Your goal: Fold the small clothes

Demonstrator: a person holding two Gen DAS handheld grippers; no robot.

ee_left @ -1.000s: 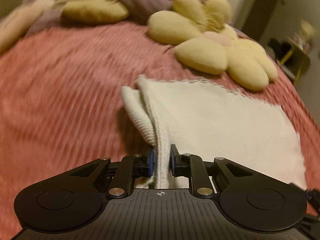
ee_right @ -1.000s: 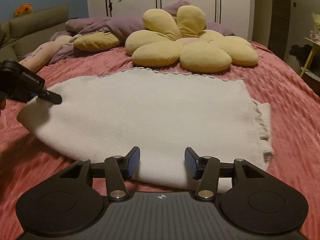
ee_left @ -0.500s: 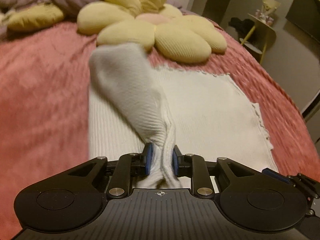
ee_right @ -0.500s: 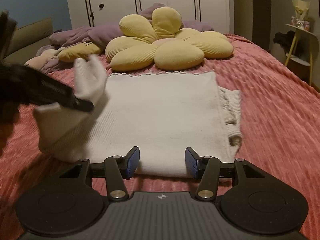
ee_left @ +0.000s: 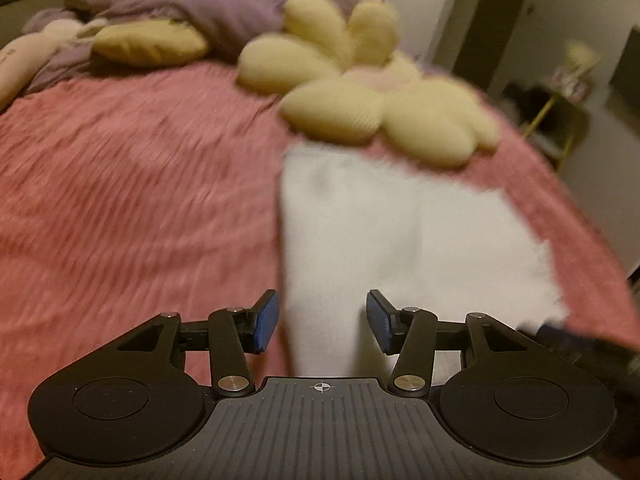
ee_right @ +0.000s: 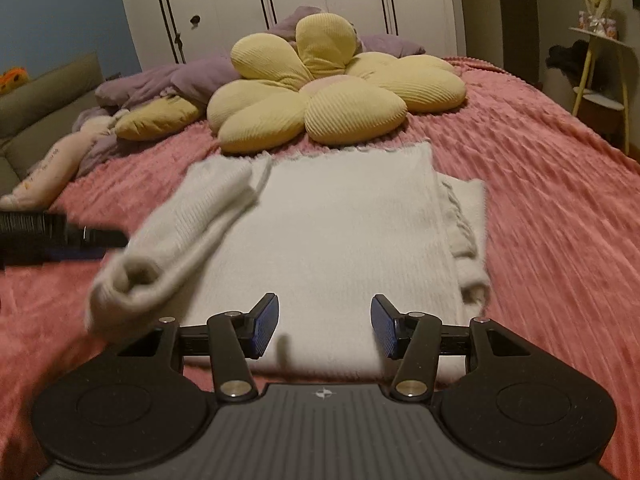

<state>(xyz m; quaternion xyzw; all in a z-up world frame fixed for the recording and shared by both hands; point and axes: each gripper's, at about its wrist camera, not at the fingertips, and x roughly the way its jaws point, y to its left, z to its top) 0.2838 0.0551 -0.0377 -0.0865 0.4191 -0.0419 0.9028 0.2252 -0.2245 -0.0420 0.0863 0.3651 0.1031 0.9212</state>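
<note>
Sweater (ee_right: 340, 240), cream knit, lies flat on the pink bedspread (ee_right: 560, 200) straight ahead of the right claw (ee_right: 325, 326), its near hem passing under and between the blue pads. That claw stands half wide, its pads clear of the cloth. One sleeve (ee_right: 180, 236) is folded back over the sweater's left part, its rolled cuff lying just ahead-left of the right claw; the other sleeve bunches along the sweater's right edge. The left claw (ee_left: 322, 322) has just been opening: its jaws now stand apart with a strip of the sweater (ee_left: 400, 232) between them, neither pad pressing it. In the right wrist view the left claw (ee_right: 60, 232) shows as a dark bar coming in from the left, its tip just beside the sleeve. Beyond the sweater's far hem, touching or nearly so, sits a yellow flower cushion (ee_right: 332, 100). Behind it lies a purple blanket (ee_right: 168, 80), with a small yellow pillow (ee_right: 156, 120) to the left. The left wrist view is blurred.
</note>
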